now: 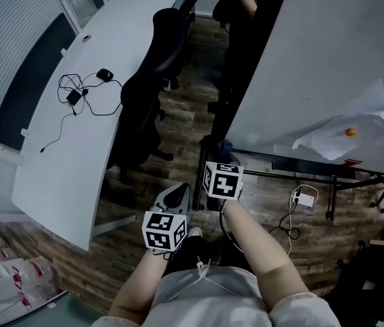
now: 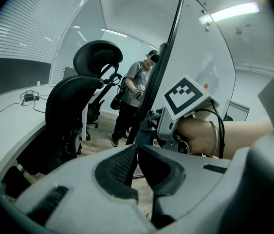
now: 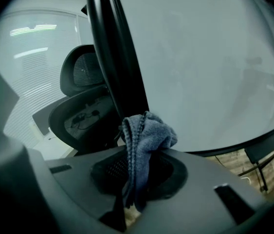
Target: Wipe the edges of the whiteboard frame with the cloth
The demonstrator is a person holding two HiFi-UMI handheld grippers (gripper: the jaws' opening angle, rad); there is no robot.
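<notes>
One white desk (image 1: 76, 114) with cables (image 1: 82, 94) lies far left, a black chair (image 1: 144, 94) beside it. Next comes the left gripper (image 1: 176, 195), jaws closed together on nothing. Just right of it, the right gripper (image 1: 224, 154) pinches a blue cloth (image 3: 146, 135), its bunched top against the dark frame (image 3: 115, 57) at the whiteboard's (image 1: 328, 60) lower corner.

You'll find no words or numbers to read here: your marker cubes (image 1: 164, 229) carry only black-and-white square patterns, and the red print on the bottles (image 1: 4, 278) is too small.
</notes>
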